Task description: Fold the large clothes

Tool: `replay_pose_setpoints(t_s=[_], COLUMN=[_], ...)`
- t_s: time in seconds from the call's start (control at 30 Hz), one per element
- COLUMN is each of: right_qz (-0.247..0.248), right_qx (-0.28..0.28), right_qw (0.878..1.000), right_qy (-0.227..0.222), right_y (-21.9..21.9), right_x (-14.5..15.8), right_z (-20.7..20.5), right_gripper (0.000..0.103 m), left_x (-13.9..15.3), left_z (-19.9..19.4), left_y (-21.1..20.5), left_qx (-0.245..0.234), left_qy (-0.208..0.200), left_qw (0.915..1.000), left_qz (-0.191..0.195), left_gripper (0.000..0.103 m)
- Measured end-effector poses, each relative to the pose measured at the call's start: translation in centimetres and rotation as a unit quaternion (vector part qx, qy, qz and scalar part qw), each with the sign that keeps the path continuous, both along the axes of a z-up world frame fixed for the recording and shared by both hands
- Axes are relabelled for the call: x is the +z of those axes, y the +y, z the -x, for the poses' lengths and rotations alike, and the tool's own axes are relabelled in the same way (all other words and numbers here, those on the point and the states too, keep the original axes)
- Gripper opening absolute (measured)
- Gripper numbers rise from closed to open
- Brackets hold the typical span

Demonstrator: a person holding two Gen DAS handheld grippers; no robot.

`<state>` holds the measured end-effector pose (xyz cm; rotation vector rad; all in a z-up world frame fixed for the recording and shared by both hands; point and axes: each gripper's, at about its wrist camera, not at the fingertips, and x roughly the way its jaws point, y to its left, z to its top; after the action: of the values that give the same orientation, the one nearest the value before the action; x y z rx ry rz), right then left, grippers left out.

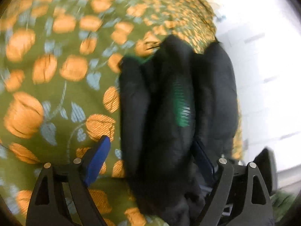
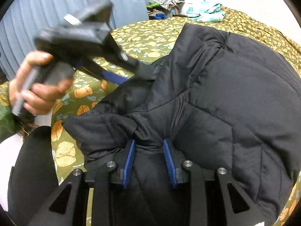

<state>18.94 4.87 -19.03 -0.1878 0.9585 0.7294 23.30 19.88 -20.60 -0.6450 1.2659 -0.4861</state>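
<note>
Right gripper: blue-padded fingers pinched on a bunched fold of the black quilted puffer jacket, fabric squeezed between the pads. In the right wrist view the jacket fills the frame from centre out to 3 and 5 o'clock, lying on the olive-green bedspread with orange flower print. Left gripper: fingers spread wide, left blue pad clear of the fabric, right pad mostly hidden behind jacket folds; black padded folds sit between them, no clamp on the cloth visible. Left view is motion-blurred. Green-and-white striped patch on the jacket at centre, possibly a label; nothing readable. No legible brand or text in either view. In the right wrist view the left gripper shows at 10 o'clock, blurred, tip at the jacket edge, held by a bare hand. Pale blue pleated curtain at 11 o'clock, pile of mixed clothes at 12, crumpled teal-and-white cloth at 1.
</note>
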Motion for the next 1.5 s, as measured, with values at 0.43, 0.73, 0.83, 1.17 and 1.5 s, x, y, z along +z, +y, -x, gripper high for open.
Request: replay_pose_setpoints(t_s=[0.43, 0.73, 0.83, 1.17, 1.5], right_qz=[-0.018, -0.008, -0.004, -0.124, -0.262], right_qx=[0.0, 0.001, 0.001, -0.105, -0.223], right_qw=[1.0, 1.0, 1.0, 0.986, 0.922], right_qy=[0.004, -0.001, -0.004, 0.021, 0.175], right_y=[-1.3, -0.4, -0.1, -10.7, -20.7], right_x=[-0.4, -0.7, -0.8, 6.1, -3.0], right_z=[-0.1, 0.2, 0.3, 2.5, -1.2], right_gripper=[0.032, 0.032, 0.032, 0.076, 0.085], left_x=[-1.8, 1.2, 0.7, -1.9, -2.1], left_z=[-2.9, -3.0, -2.9, -4.2, -3.4], left_y=[-3.9, -6.7, -8.7, -10.6, -11.8], left_qx=[-0.081, -0.126, -0.135, -0.141, -0.128], left_qy=[-0.012, -0.06, -0.05, 0.003, 0.006], left_qw=[0.9892, 0.988, 0.9895, 0.9897, 0.9913], left_qz=[0.121, 0.067, -0.01, -0.026, -0.031], left_gripper=[0.093, 0.095, 0.095, 0.102, 0.103])
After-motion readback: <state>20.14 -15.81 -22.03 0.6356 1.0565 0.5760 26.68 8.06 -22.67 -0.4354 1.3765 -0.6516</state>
